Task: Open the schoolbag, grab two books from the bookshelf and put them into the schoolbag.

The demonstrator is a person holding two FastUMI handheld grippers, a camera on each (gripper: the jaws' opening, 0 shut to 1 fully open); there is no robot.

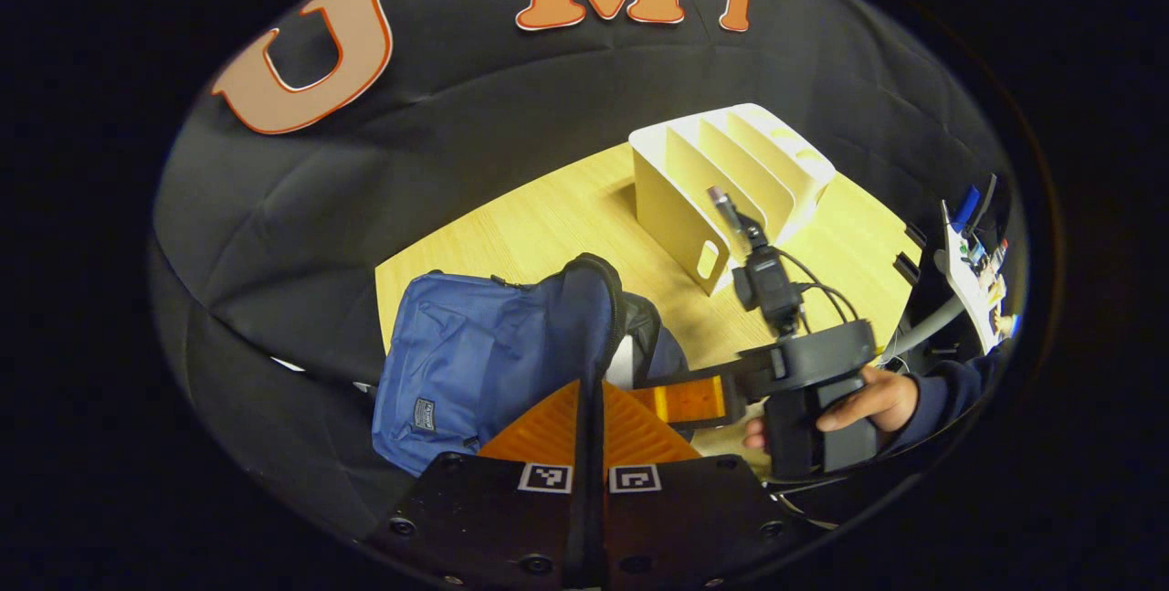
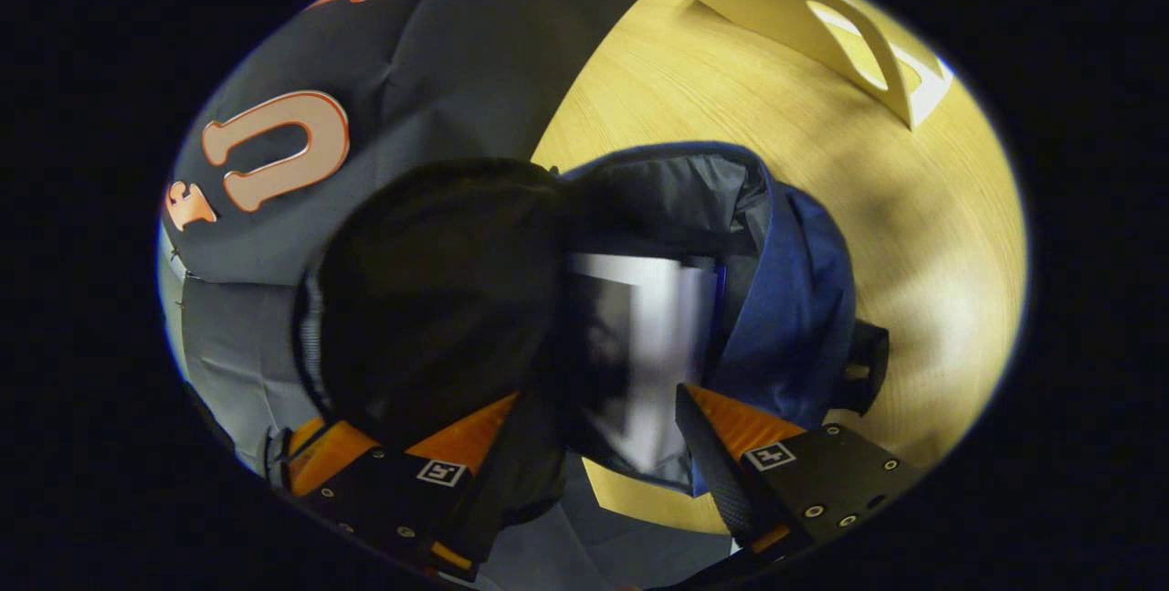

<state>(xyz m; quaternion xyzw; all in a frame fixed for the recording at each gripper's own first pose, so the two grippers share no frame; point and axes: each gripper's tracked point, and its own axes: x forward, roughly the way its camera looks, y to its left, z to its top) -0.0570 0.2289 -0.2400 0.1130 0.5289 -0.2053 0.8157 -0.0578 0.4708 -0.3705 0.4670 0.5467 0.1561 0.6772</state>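
Nearest in the left gripper view, the left gripper (image 1: pixel 585 408) has its jaws closed on the dark upper edge of the schoolbag (image 1: pixel 475 363), pinching it and holding the mouth of the bag up and open. The schoolbag is blue with a dark lining and lies on a pale wooden surface (image 1: pixel 548 226).

Just beside the bag's open mouth, a hand (image 1: pixel 868 399) holds the right gripper (image 1: pixel 689 399), which points into the opening. In the right gripper view, its jaws stand apart on either side of a pale book (image 2: pixel 653 344) that sits inside the bag; the book is blurred, and the fingers do not seem to press on it.

Beyond the schoolbag, farther along the surface, stands the white bookshelf (image 1: pixel 731 180), its slots apparently empty. That suggests the packing is in its final step.

What could go wrong: if the left jaws slip off the thin fabric edge, the flap would drop over the opening and onto the right gripper. The book may also be resting on the rim or lining instead of sitting deep, and could slide back out as the right gripper draws away.
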